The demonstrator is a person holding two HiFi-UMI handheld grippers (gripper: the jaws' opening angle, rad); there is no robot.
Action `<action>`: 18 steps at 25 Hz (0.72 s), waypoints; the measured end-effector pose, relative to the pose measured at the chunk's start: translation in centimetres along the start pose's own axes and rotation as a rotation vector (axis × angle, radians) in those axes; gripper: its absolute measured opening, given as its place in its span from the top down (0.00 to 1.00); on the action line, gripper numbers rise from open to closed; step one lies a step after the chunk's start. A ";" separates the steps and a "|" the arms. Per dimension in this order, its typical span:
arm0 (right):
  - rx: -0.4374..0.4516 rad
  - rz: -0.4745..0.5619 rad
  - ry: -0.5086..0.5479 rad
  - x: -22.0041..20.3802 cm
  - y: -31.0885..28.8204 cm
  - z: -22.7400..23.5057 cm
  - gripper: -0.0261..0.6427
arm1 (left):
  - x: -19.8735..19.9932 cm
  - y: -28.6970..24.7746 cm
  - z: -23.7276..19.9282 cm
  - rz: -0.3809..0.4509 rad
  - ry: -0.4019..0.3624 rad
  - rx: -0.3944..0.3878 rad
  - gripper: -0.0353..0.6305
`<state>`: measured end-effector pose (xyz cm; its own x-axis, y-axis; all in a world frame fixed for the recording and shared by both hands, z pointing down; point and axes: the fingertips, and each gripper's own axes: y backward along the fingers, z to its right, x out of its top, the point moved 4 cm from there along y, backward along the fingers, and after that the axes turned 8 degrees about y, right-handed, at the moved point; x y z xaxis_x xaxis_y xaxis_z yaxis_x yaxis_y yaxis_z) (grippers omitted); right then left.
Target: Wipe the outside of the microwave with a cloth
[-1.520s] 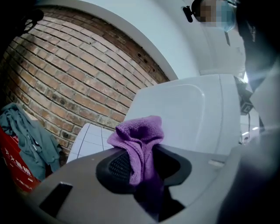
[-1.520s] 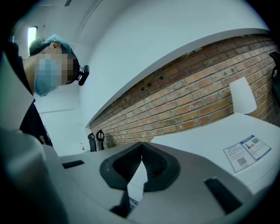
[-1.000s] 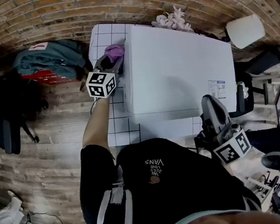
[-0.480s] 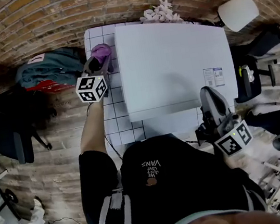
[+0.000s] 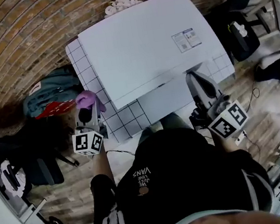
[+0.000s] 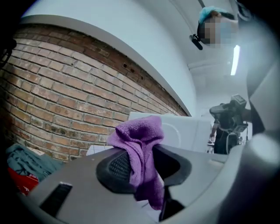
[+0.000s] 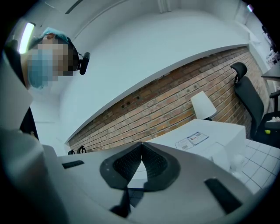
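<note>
The microwave (image 5: 140,45) sits on the tiled desk (image 5: 123,121), the purple cloth (image 5: 88,97) pinched in the left claw (image 5: 88,110) at its 8 o'clock, right claw (image 5: 193,76) closed, empty; seemingly between strokes, the cloth next needs pressing onto a side.

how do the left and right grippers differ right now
The left gripper is shut on a purple cloth; the right gripper is shut, tips together, holding nothing. The left gripper is off the microwave's left side, the right gripper by its front. Both carry a marker cube.

Likely office, brick wall (image 6: 57,100), desk chair (image 7: 247,103)
</note>
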<state>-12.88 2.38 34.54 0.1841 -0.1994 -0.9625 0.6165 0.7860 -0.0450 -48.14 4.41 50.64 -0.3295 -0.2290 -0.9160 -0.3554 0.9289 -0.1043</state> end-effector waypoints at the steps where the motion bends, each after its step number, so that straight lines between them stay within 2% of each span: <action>1: -0.011 0.006 -0.002 0.0 0.7 0.4 0.96 | -0.3 1.2 1.0 0.000 0.005 0.006 0.75; 5: -0.051 0.045 0.002 0.6 3.6 2.5 0.96 | -1.5 4.6 5.3 -0.006 -0.018 0.021 0.75; 9: -0.085 0.080 -0.008 1.2 7.1 5.9 0.96 | -1.9 5.7 10.5 0.007 0.001 0.048 0.75; 14: -0.105 0.092 -0.008 2.1 13.1 12.2 0.96 | -2.8 3.6 19.1 0.027 -0.031 0.043 0.75; 18: -0.089 0.072 -0.010 2.5 18.2 17.2 0.96 | -4.6 -0.4 27.2 0.040 -0.037 -0.017 0.75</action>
<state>11.95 6.11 35.95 0.2335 -0.1465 -0.9613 0.5308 0.8475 -0.0002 -22.68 13.04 44.34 -0.3112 -0.1804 -0.9331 -0.3579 0.9318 -0.0608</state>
